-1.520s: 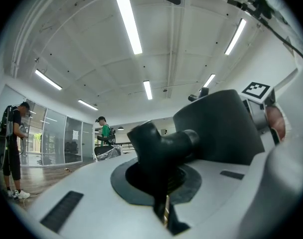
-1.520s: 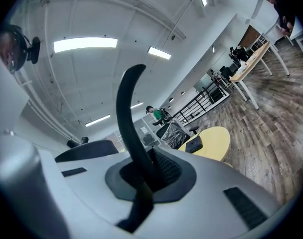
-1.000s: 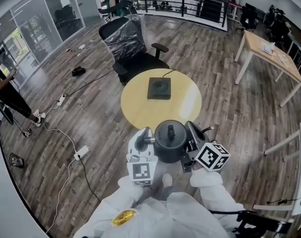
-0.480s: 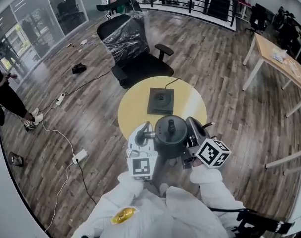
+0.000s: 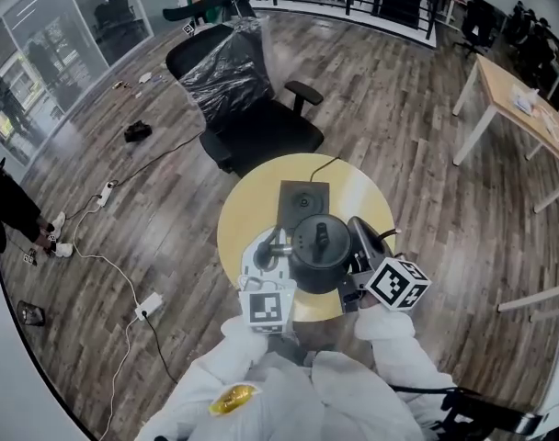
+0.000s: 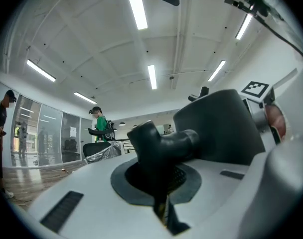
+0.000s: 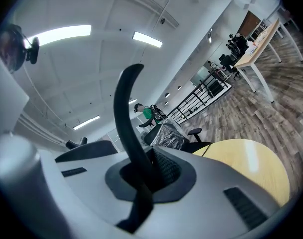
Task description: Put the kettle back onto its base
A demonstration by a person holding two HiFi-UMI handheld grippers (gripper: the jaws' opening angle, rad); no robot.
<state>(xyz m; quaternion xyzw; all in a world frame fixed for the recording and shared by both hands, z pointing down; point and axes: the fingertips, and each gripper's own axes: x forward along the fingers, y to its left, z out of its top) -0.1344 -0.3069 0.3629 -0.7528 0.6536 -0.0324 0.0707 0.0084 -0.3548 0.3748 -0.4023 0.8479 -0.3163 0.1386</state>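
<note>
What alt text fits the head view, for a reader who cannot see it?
A black kettle is held by two grippers, the left gripper at its spout and the right gripper at its handle, over a round yellow table, just short of its square dark base.

The kettle (image 5: 318, 251) covers the near edge of the base (image 5: 303, 197) and a patch of the worktop (image 5: 247, 200) beneath it; whether its underside touches the worktop cannot be told. In the head view, the jaws of the left gripper (image 5: 273, 248) and right gripper (image 5: 359, 243), either side of the kettle, are hidden under their own bodies. In the right gripper view the kettle's handle (image 7: 121, 113) disappears into a dark recess. Far left of the kettle, a person (image 5: 8, 211) is cut off by the frame edge. A dark lump (image 5: 137, 131) on the floor beyond is too small to identify.
</note>
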